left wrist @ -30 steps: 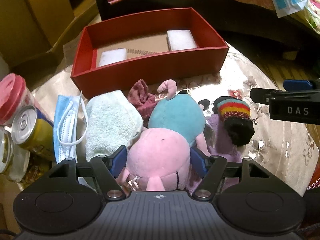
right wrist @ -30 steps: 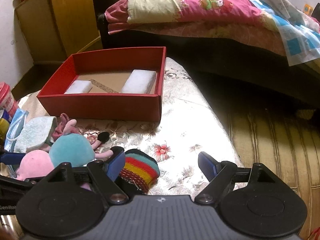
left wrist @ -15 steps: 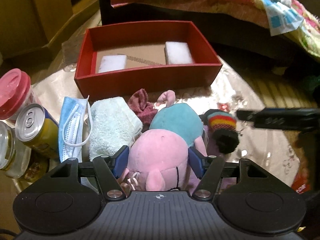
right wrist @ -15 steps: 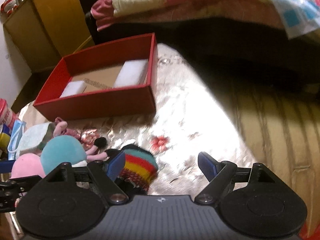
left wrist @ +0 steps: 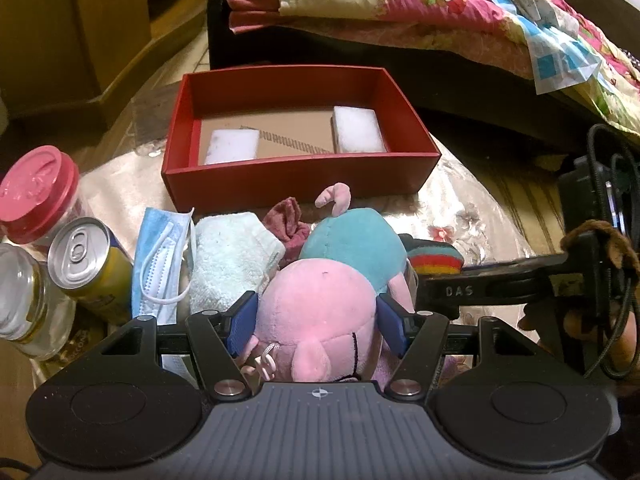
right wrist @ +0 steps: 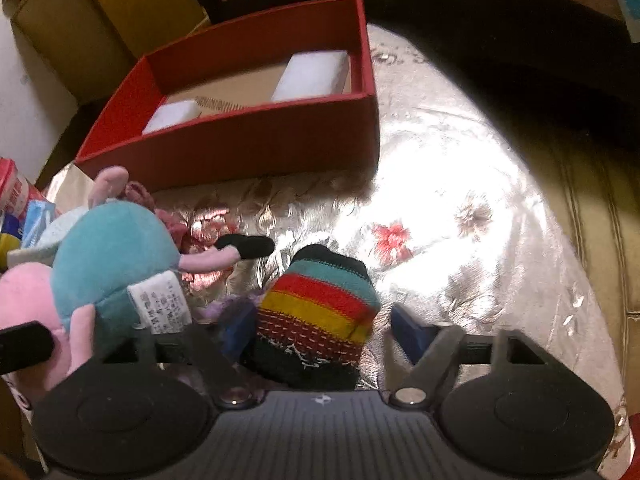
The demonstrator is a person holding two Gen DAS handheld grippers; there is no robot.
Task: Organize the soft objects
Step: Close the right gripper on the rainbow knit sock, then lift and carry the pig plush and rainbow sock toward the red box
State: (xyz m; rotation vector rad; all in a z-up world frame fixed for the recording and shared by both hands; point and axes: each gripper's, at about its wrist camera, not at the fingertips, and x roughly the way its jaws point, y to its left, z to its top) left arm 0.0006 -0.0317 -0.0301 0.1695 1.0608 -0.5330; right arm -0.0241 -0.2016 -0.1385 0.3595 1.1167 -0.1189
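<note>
My left gripper [left wrist: 316, 326] is shut on the pink head of a plush pig [left wrist: 320, 312] with a teal body [left wrist: 356, 240]. A pale green towel [left wrist: 228, 256] and a maroon cloth [left wrist: 288, 224] lie beside it. A striped knit sock [right wrist: 320, 304] lies between the open jaws of my right gripper [right wrist: 324, 330], which do not press it. It also shows in the left wrist view [left wrist: 434, 258]. The red box [left wrist: 296, 176] stands behind, with two white foam blocks [left wrist: 356, 128] inside. The plush also shows in the right wrist view [right wrist: 108, 256].
A blue face mask [left wrist: 160, 256], a yellow can [left wrist: 88, 264], a glass jar [left wrist: 20, 300] and a pink-lidded jar [left wrist: 36, 192] stand at the left. A bed with a pink quilt [left wrist: 400, 8] is behind the box. The table's right edge [right wrist: 560, 240] drops off.
My right gripper has moved left and forward so the striped sock now lies between its jaws. My left gripper has stayed closed on the plush and lifted slightly.
</note>
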